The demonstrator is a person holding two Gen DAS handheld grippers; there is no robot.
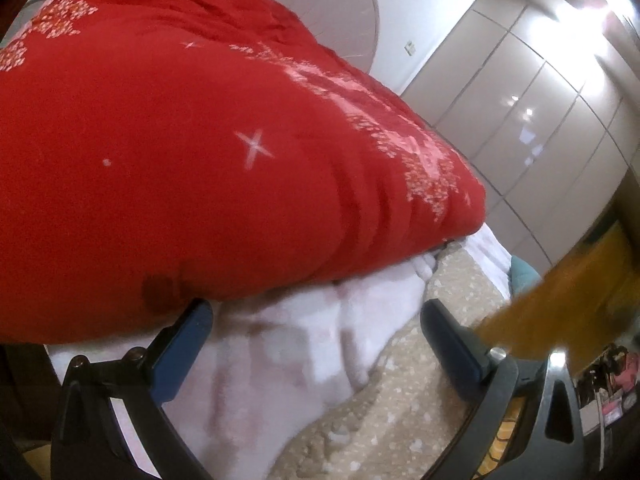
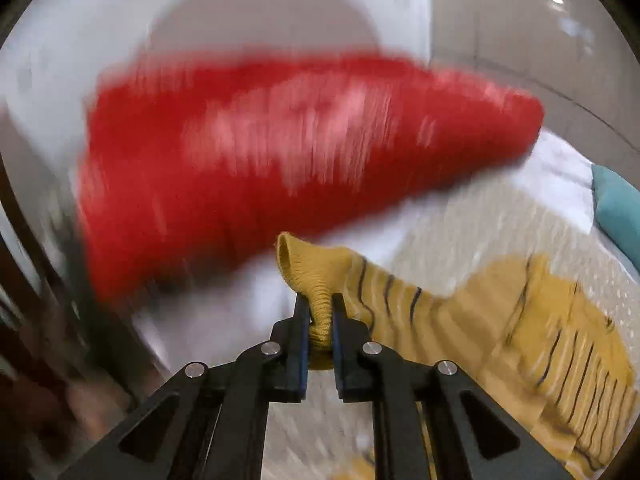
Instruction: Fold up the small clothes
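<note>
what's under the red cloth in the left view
A white fluffy blanket shows beneath the red cloth, lying on a beige speckled surface. Whatever sits farther under the cloth is covered.

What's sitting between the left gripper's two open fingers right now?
In the left wrist view, white fluffy fabric fills the gap of the left gripper, with the red garment just above.

A bed with a beige speckled cover [image 1: 404, 396] is carrying everything here. A white fluffy blanket [image 1: 288, 344] is lying bunched across it, and a red quilt with pale star and blossom prints [image 1: 192, 168] is resting on top of that blanket. A teal cushion [image 2: 620, 208] is sitting at the far right edge. In the right wrist view, a yellow striped garment [image 2: 552, 340] is draping down toward the speckled cover; whether it is touching is unclear.
</note>
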